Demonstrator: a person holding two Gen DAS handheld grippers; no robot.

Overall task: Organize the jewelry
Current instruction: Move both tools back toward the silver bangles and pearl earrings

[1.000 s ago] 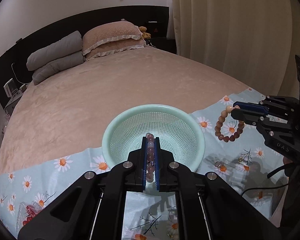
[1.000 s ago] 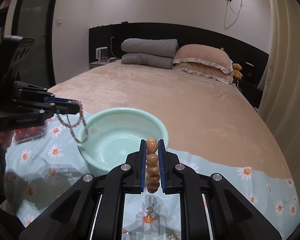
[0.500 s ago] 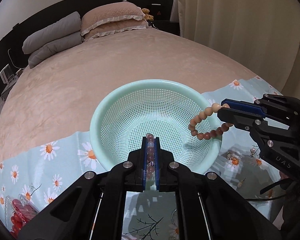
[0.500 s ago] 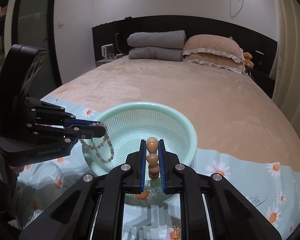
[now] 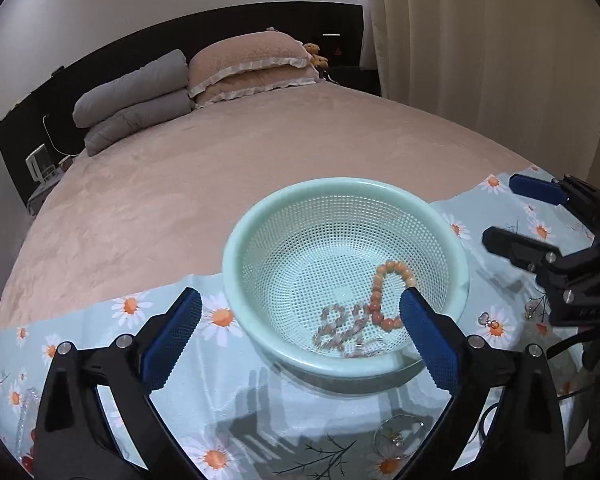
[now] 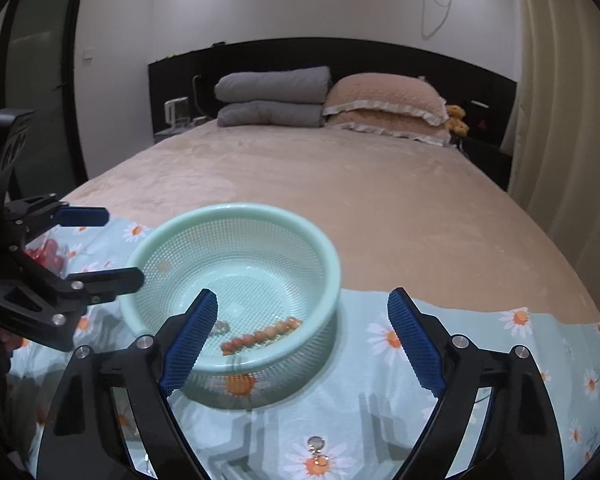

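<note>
A mint green mesh basket [image 5: 260,216] stands on a daisy-print cloth on the bed; it also shows in the right wrist view [image 6: 160,236]. Inside lie an orange-brown bead bracelet [image 5: 384,292] [image 6: 260,334] and a pale grey-pink bead bracelet [image 5: 340,326]. My left gripper [image 5: 300,334] is open and empty, its fingers on either side of the basket's near rim. My right gripper [image 6: 302,338] is open and empty just right of the basket; it shows from the side in the left wrist view [image 5: 512,216]. The left gripper shows at the left of the right wrist view [image 6: 112,246].
Small trinkets lie on the cloth: a ring or earring [image 5: 488,320] right of the basket, a pendant [image 6: 316,446] near my right gripper, a clear ring-like piece [image 5: 398,434]. Red beads [image 6: 50,252] lie at the far left. Pillows [image 6: 328,96] are at the headboard.
Both grippers opened and let go of their bracelets, which now lie in the basket. Both grippers have drawn back from over the basket.
</note>
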